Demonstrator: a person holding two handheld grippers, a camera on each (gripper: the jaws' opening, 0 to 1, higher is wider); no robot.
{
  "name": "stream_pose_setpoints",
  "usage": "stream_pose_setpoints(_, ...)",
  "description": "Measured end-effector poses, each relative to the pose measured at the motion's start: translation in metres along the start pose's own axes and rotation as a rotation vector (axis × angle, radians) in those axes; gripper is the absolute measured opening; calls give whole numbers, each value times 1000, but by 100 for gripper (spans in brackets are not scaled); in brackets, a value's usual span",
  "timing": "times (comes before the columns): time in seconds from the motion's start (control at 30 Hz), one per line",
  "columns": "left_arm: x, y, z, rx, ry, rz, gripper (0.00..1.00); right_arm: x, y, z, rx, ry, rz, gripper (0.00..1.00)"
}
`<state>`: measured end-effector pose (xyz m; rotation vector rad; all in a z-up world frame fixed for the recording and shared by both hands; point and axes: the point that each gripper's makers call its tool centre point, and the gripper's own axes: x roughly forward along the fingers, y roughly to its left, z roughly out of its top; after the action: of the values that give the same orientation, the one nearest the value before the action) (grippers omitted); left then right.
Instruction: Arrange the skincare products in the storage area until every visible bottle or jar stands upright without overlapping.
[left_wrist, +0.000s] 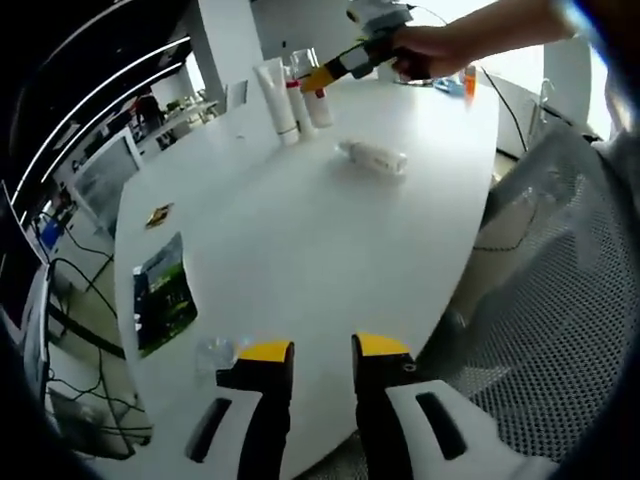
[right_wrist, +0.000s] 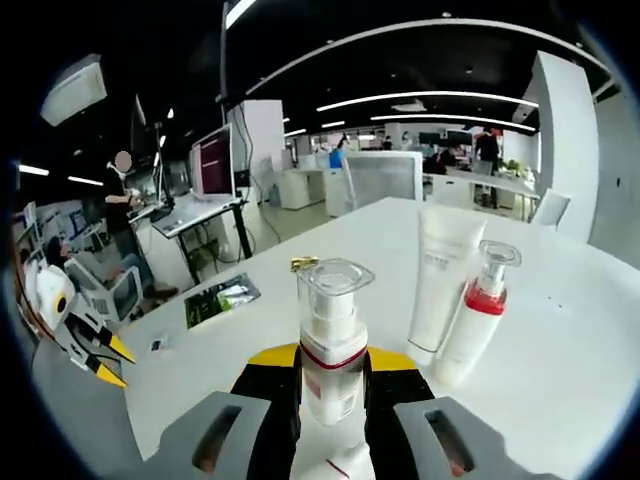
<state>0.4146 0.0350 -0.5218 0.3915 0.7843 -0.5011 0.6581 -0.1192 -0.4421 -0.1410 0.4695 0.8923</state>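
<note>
- Right tool (right_wrist: 331, 372) grips an upright pump bottle (right_wrist: 331, 340) between its jaws, beside the tube (right_wrist: 441, 280) and red-collared bottle (right_wrist: 478, 315).
- Left tool (left_wrist: 323, 352) hangs open, well apart from the lying bottle (left_wrist: 374, 156) mid-surface (left_wrist: 300, 240).

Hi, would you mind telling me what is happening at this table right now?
A person is tidying skincare products on a white table with two hand-held grippers. The right gripper is closed on a pump bottle with a clear cap, holding it upright beside a white tube and a red-collared pump bottle, which both stand upright. Another bottle lies on its side mid-table. The left gripper is open, holding nothing, near the table's edge.
</note>
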Motion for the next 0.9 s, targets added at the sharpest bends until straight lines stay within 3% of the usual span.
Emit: stream_pose_setpoints(0.9,3,-3,-5,1,23,-19,18,34,-22,1,-79,36,-30,18)
